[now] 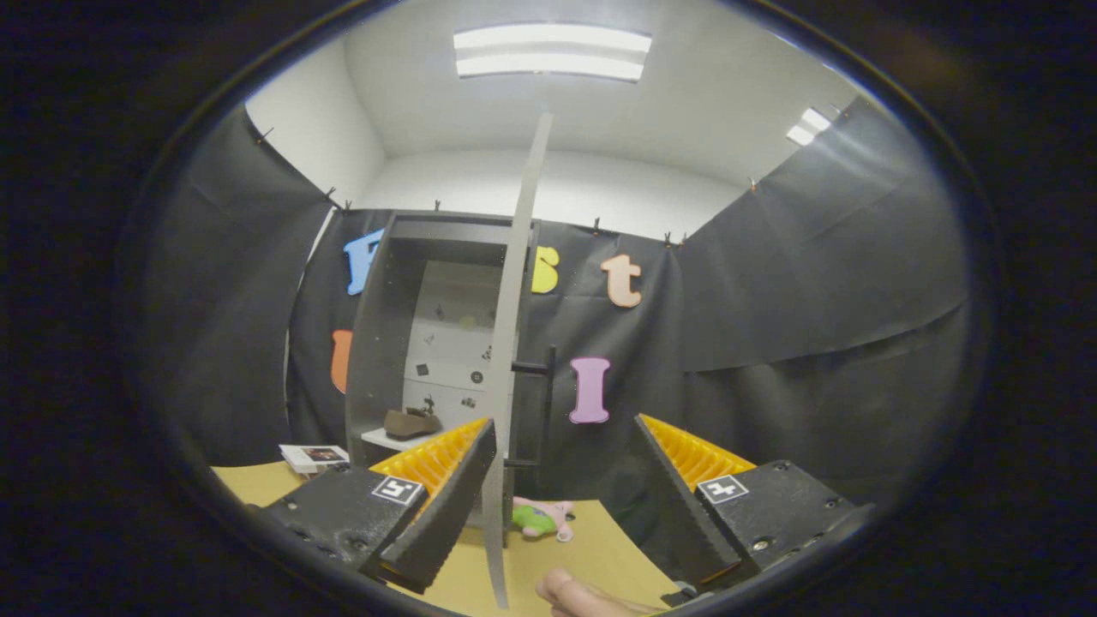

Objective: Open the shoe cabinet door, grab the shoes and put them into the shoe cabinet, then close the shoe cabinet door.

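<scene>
Jaws wide apart, gripping nothing. Cabinet door (514, 343) swung open, seen edge-on just ahead of the gripper (561, 480). Brown shoe (411, 423) sits on shelf inside shoe cabinet (381, 343), beyond left finger. Plush toy (542, 518) on worktop (591, 548).

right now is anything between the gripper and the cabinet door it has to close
Nothing visible stands in the way. The open gripper has its fingers apart, and the door, swung open and seen edge-on, stands just ahead between them, its handle on the right face. A shoe sits on the cabinet's shelf, behind the door's edge.
</scene>
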A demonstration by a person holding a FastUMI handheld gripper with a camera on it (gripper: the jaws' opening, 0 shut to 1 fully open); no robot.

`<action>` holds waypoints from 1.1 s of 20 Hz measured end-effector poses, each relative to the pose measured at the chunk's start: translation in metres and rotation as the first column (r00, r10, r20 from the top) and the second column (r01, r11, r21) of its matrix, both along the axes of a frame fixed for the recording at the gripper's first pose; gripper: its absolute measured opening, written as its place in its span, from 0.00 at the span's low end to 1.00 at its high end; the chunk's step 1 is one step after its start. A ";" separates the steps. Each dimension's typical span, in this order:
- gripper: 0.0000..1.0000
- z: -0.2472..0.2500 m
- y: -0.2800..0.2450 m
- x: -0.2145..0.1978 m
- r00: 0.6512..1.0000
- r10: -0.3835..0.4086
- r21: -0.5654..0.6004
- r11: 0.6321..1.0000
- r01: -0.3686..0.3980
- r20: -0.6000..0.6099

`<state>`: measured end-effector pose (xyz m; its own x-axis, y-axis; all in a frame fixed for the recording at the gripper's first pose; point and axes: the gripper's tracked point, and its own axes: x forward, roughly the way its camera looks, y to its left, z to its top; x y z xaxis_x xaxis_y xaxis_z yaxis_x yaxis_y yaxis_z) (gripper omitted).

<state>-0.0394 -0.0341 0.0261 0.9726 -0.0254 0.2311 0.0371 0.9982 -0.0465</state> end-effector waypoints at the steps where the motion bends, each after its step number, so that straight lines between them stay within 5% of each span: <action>1: 1.00 -0.001 0.010 -0.001 1.000 -0.004 -0.005 1.000 0.004 0.013; 9: 1.00 -0.067 0.119 0.027 0.984 0.149 0.021 0.989 -0.147 -0.102; 22: 1.00 -0.227 0.218 0.118 0.931 0.184 0.114 0.981 -0.155 -0.316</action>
<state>0.0790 0.1838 -0.2005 0.9857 0.1405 -0.0927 -0.1355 0.9890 0.0585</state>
